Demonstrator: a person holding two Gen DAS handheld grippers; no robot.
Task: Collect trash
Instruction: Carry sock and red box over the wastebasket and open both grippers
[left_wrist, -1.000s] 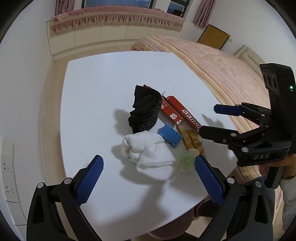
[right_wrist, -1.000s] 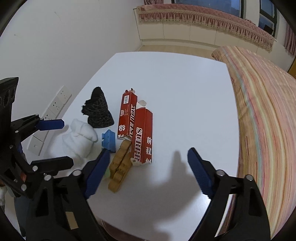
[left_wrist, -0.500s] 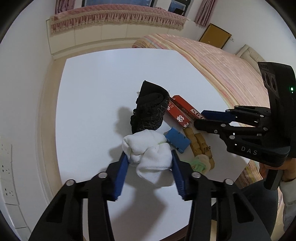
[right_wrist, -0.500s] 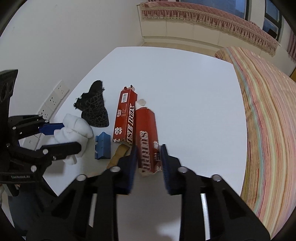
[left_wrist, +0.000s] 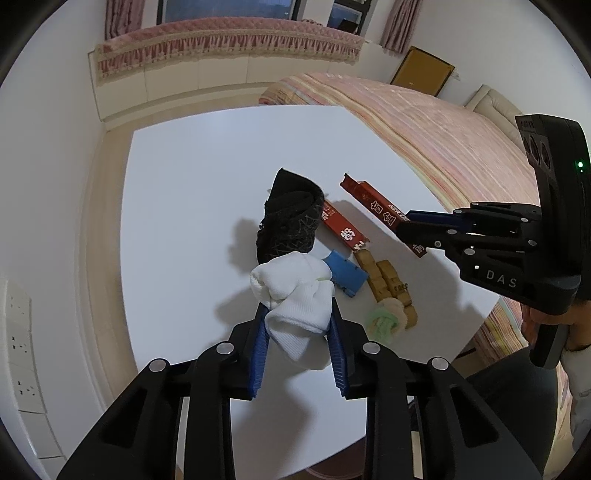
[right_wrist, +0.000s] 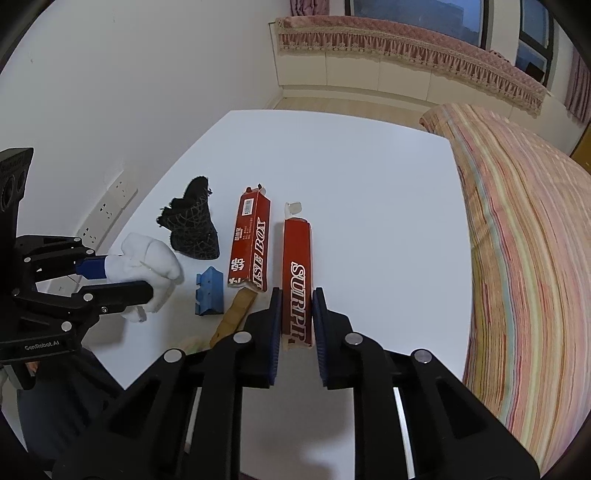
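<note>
My left gripper (left_wrist: 297, 339) is shut on a white balled sock (left_wrist: 295, 295), which also shows in the right wrist view (right_wrist: 147, 266), lifted slightly above the white table (left_wrist: 184, 203). My right gripper (right_wrist: 297, 317) is shut on the near end of a red carton (right_wrist: 297, 273) marked SURPRISE, which also shows in the left wrist view (left_wrist: 376, 203). A second red carton (right_wrist: 251, 243), a black sock (right_wrist: 194, 225), a blue piece (right_wrist: 209, 291), a tan wooden strip (right_wrist: 236, 314) and a green-white wad (left_wrist: 382, 321) lie on the table.
A bed with a striped cover (right_wrist: 524, 240) runs along the table's right side. A wall with power sockets (right_wrist: 107, 206) is on the left. A pinkish bin rim (left_wrist: 332, 470) shows under the table's near edge.
Both grippers have closed: the left on the white sock, the right on the red carton. Both then rose a little with their loads.
</note>
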